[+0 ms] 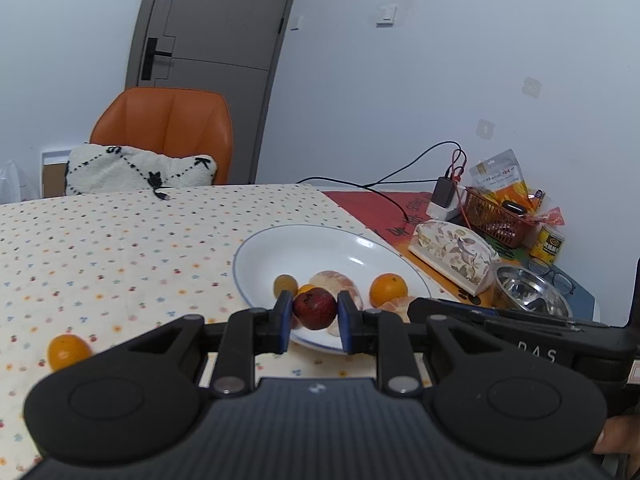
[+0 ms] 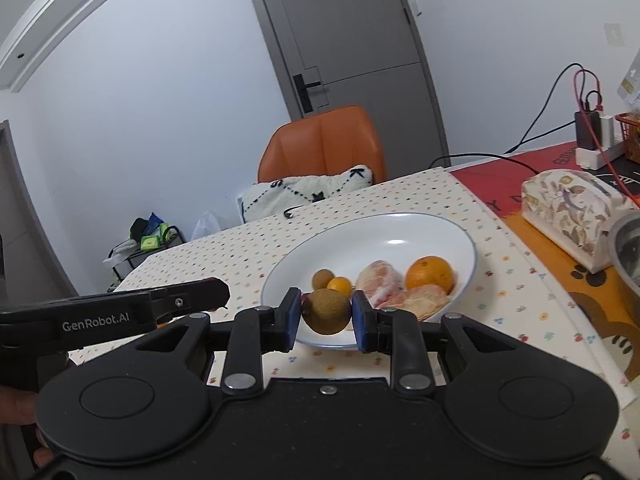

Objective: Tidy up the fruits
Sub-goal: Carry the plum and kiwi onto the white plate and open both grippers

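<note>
We note the left gripper (image 1: 314, 316) pinching a dark red round fruit (image 1: 315, 308) over the near rim of the white shallow plate (image 1: 304, 246). The right gripper (image 2: 326, 316) pinches a brown fuzzy kiwi (image 2: 326, 311) there too. Only the left view shows a small orange citrus (image 1: 68, 351) loose on the dotted tablecloth (image 1: 120, 248).

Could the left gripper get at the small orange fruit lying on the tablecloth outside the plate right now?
Probably not yet. The left gripper is shut on a dark red fruit at the plate. The path to the small orange fruit looks free, but the jaws are occupied.
</note>
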A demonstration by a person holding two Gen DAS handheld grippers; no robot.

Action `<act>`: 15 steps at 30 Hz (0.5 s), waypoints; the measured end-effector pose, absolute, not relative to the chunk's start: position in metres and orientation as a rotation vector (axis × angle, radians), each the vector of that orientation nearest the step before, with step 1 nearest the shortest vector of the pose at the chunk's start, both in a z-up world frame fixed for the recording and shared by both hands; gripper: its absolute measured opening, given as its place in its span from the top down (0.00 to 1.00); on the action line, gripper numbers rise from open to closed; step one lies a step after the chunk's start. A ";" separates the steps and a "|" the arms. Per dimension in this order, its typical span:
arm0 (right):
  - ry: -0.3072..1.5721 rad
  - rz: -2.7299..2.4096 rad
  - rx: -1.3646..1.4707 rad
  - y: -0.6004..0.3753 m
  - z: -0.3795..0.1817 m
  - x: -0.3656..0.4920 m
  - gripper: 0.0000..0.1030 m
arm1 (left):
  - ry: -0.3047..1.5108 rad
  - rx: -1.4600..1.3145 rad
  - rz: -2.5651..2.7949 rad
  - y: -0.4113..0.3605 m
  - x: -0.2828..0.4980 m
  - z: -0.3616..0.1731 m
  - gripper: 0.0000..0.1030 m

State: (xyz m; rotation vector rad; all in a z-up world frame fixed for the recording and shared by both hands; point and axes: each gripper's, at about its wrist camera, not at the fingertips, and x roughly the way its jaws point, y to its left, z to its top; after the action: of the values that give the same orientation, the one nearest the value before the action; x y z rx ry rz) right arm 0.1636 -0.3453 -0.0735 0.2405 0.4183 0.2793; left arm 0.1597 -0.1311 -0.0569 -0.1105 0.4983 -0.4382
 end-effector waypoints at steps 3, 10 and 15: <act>0.420 0.268 0.250 -0.350 -0.075 0.166 0.75 | 0.501 -0.102 -0.445 -0.138 0.164 -0.058 0.79; 0.426 0.258 0.261 -0.354 -0.078 0.175 0.75 | 0.522 -0.097 -0.456 -0.149 0.179 -0.067 0.79; 0.425 0.251 0.259 -0.356 -0.079 0.182 0.75 | 0.544 -0.093 -0.456 -0.156 0.190 -0.074 0.79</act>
State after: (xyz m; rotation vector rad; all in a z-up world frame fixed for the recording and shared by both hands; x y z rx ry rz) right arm 0.1821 -0.3558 -0.0790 0.2592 0.4249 0.2507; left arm 0.1900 -0.1561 -0.0744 -0.0926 0.5442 -0.4564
